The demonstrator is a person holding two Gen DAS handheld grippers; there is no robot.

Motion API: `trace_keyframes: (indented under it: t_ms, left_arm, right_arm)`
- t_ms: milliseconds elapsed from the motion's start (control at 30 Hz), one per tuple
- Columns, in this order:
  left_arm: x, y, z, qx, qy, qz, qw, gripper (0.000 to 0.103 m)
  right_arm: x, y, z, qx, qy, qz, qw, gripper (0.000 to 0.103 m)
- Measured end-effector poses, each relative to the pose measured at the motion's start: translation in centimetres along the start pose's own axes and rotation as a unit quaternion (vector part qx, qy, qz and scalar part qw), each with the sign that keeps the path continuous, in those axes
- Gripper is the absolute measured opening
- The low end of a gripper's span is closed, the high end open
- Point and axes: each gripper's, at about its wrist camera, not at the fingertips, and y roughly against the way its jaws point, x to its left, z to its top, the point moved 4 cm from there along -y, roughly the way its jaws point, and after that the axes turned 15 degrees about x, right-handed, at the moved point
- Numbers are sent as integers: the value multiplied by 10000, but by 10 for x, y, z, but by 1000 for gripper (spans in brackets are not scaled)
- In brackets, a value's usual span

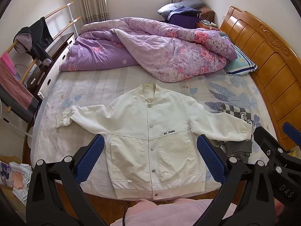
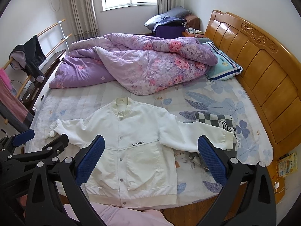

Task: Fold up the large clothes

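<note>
**A:** What's around the work area, left to right?

**B:** Far left I've got a drying rack with a dark hoodie and a pink towel hung on it, off the bed. On the floor below it, a heap of cloth. Then the bed sheet, pale with blue leaf print.

**A:** The jacket?

**B:** White jacket lies flat on the near half of the bed, front up, snaps closed, collar pointing away from me, hem at the bed's near edge. Both sleeves spread out sideways. Purple floral quilt is bunched up behind it, near the collar but not touching.

**A:** Anything in the way?

**B:** Right sleeve cuff lies over a checkered cloth. There's a grey-green garment under that cuff too; I can't tell whether it's a separate piece. Further right, a striped pillow against the wooden headboard.

**A:** Grippers?

**B:** Left gripper is spread wide, holding nothing, hovering above the jacket's lower body. Right gripper is likewise wide and empty, over the jacket's right side. In the right wrist view the left one sits just beside it. Pink sleeve of the person at the bottom edge.
</note>
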Motion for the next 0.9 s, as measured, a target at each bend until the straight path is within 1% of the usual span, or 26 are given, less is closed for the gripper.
trace_keyframes:
  t_ms: [300, 500, 533, 633, 667, 900]
  left_arm:
    - [2, -1, 0, 19, -8, 18, 10000, 99]
    - [0, -1, 0, 17, -6, 2, 10000, 99]
    - [6, -7, -5, 26, -8, 2, 10000, 99]
    - [7, -7, -6, 37, -11, -16, 10000, 99]
    - [10, -13, -8, 39, -11, -16, 10000, 99]
    - [14, -19, -4, 69, -31, 3, 10000, 99]
  right_arm:
    - [0, -4, 2, 40, 7, 33, 10000, 95]
    - [1, -6, 2, 63, -4, -20, 10000, 95]
    - [2, -6, 2, 72, -5, -16, 10000, 95]
    - [5, -7, 3, 77, 0, -40, 10000, 95]
    - [5, -8, 4, 80, 4, -44, 10000, 95]
    - [4, -9, 2, 114, -12, -41, 9999, 95]
